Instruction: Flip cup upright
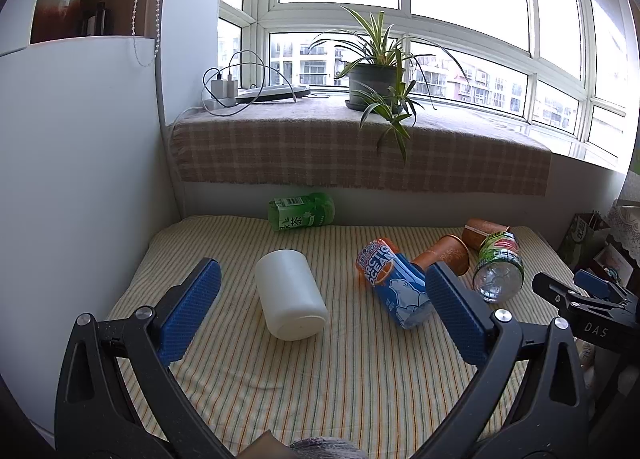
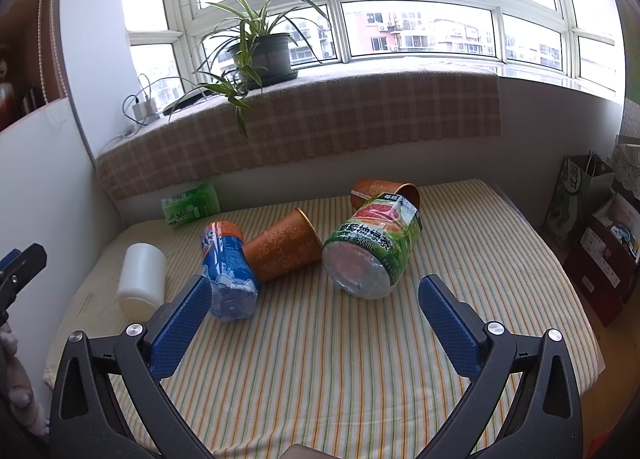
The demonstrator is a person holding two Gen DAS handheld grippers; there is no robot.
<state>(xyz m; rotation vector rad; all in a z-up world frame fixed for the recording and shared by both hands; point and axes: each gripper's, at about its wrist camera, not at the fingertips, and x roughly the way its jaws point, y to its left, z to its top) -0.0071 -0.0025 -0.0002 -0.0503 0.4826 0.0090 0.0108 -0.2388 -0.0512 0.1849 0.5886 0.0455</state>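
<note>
Hovering low over striped yellow mattress (image 1: 320,387): left gripper (image 1: 324,311), right gripper (image 2: 316,311), both spread wide, empty. One white plastic cup (image 1: 290,295) on side between left fingers. Beyond: three bottles, two orange cups, all toppled.

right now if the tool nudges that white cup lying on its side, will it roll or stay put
The white cup lies on its side and looks cylindrical, so it would probably roll sideways. The soft striped cloth may slow it. It looks like plain plastic, likely light, so the open left tool could shove it easily.
</note>
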